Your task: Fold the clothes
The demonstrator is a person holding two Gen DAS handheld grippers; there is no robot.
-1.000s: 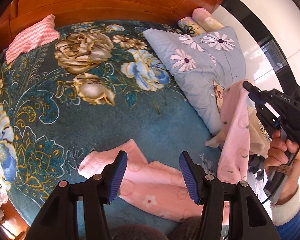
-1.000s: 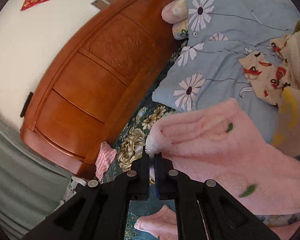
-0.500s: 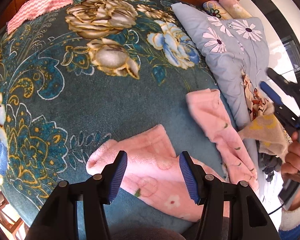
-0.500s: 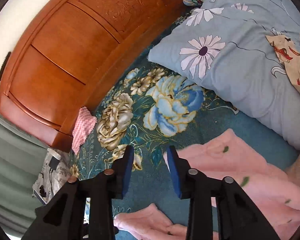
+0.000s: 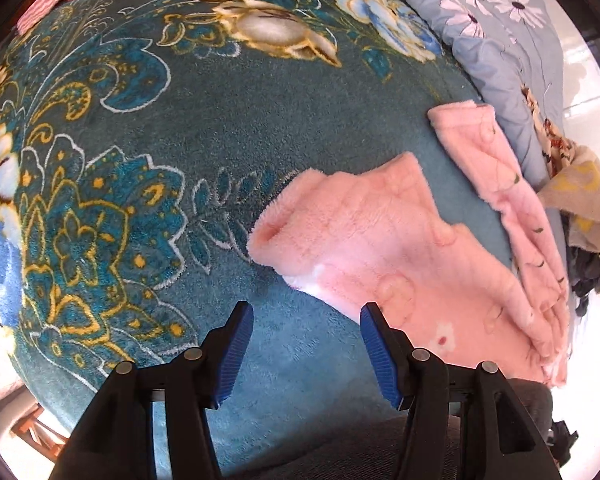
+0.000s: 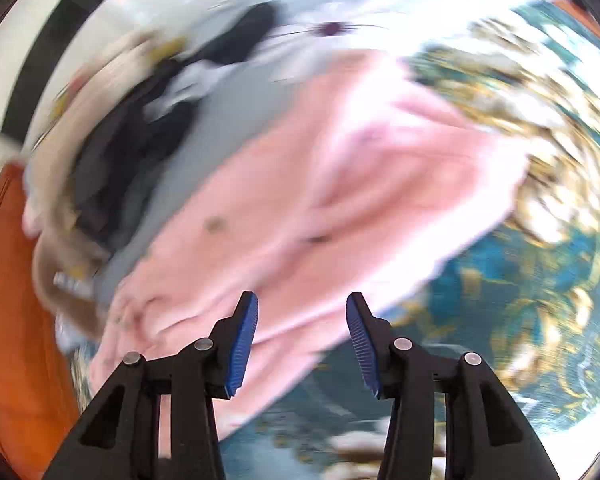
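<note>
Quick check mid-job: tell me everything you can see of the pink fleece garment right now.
The pink fleece garment lies spread on the teal floral blanket, released by both claws. It looks soft and plush, pale pink with small flower and leaf prints. Two leg-like parts splay apart: one ends in an open cuff toward the left, the narrower one runs alongside the grey daisy quilt. Its surface is wrinkled, not folded. The left claw hovers open near its lower edge; the right claw is open above it, in a blurred view.
</note>
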